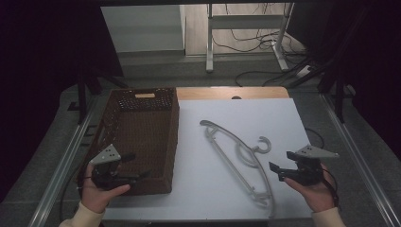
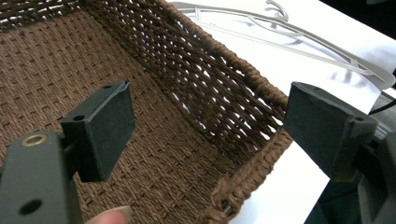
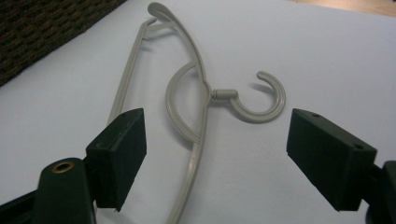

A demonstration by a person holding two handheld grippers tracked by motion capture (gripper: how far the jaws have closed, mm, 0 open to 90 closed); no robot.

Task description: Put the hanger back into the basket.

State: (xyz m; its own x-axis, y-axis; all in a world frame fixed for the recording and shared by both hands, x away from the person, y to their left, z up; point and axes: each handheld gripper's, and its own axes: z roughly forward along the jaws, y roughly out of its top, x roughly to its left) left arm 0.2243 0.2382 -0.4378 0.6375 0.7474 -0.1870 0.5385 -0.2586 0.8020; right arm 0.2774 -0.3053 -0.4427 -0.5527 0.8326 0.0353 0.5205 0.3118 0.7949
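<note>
Right gripper (image 1: 279, 166) held low over the white table sheet (image 1: 283, 123), jaws spread wide and empty, pointing toward the grey plastic clothes hanger (image 1: 236, 158) lying flat just ahead. In the right gripper view, hanger (image 3: 196, 107) seen between and beyond the two black jaws, untouched by either pad; hook (image 3: 261, 100) curled open toward the right-hand jaw, long curved bar running away from the left-hand jaw toward the far corner of the sheet (image 3: 327, 56). Edge of the brown wicker basket (image 3: 42, 32) visible beyond the left-hand jaw, well apart from the hanger. Left gripper (image 1: 130, 166) held above the near right corner of the wicker basket (image 1: 137, 132), jaws likewise wide apart with nothing between the pads. In the left gripper view, woven basket floor and side wall (image 2: 201, 79) spread below and ahead of the jaws, rim passing under the gap; a fingertip (image 2: 112, 215) at the lower edge beside the left-hand jaw. Hanger (image 2: 299, 39) lying past the basket wall, beyond the right-hand jaw, on the white sheet (image 2: 299, 79). Both grippers cradled in upturned hands, sleeves entering from the near side.
</note>
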